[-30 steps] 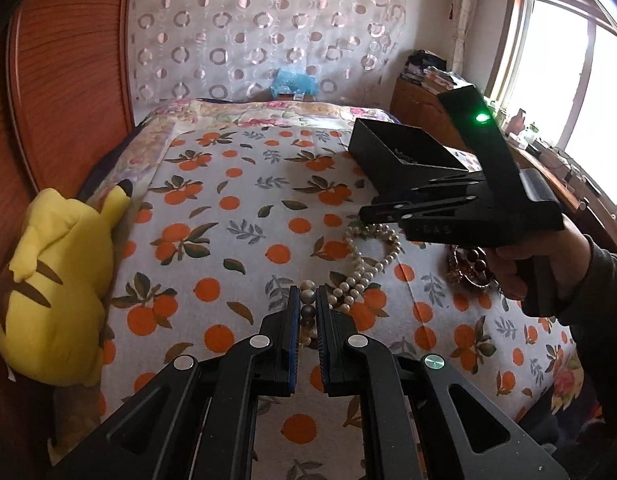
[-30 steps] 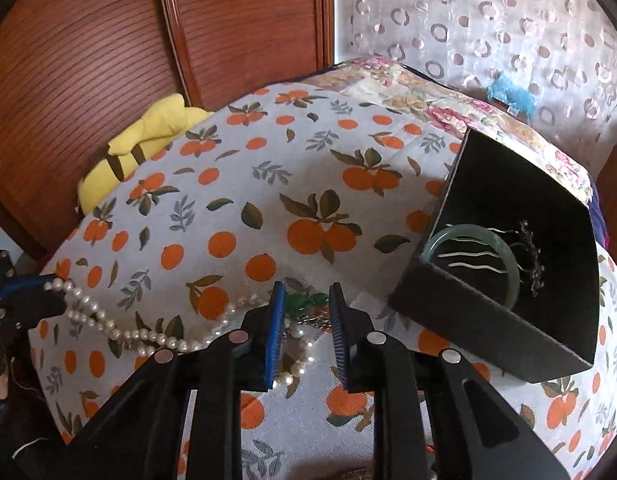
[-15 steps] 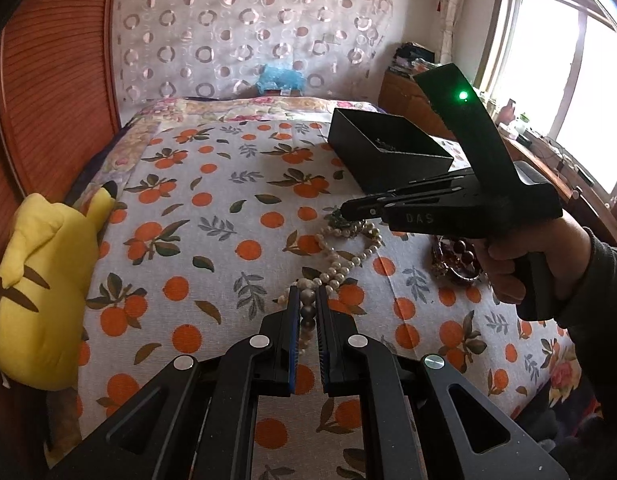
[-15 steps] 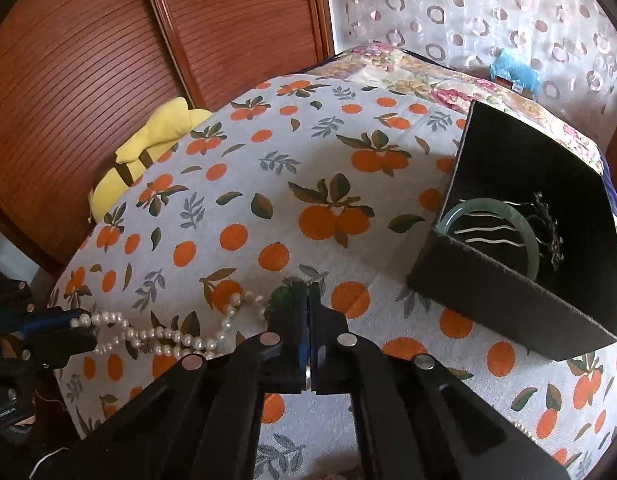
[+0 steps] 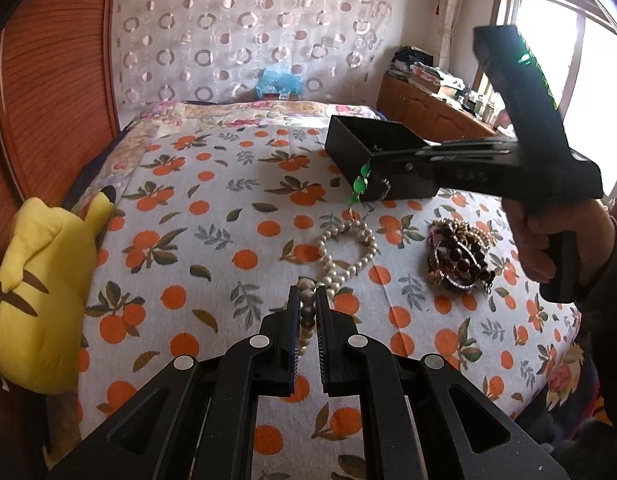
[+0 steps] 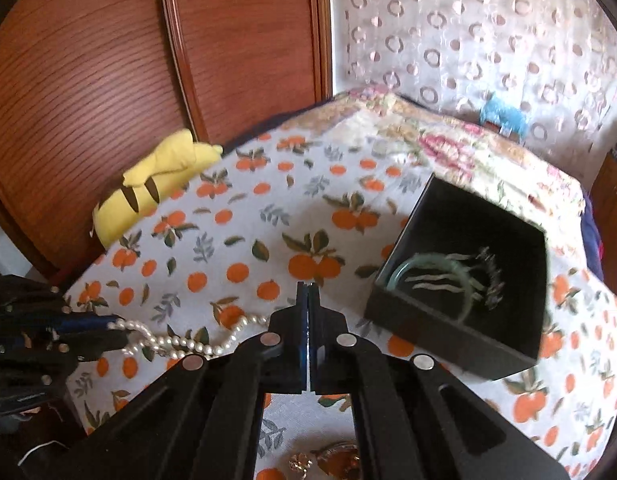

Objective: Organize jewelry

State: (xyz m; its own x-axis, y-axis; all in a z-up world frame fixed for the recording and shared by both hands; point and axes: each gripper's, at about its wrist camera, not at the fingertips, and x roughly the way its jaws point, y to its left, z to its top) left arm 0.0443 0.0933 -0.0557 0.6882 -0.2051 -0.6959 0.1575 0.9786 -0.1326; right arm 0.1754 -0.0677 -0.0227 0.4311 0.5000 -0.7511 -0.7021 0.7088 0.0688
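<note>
Green piece [image 5: 361, 184] lifted off bedspread [image 5: 212, 240]

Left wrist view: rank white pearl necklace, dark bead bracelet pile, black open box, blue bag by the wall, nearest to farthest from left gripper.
1. White pearl necklace, clamped in left gripper.
2. Dark bead bracelet pile, right.
3. Black open box, beyond, right.
4. Blue bag, far end by the wall.

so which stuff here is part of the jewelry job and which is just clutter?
Job:
- pearl necklace, in left gripper
- green bead piece, hanging from right gripper
- black box, green bangle inside
- bracelet pile

Clutter:
- yellow plush toy
- blue item at bed's far end
</note>
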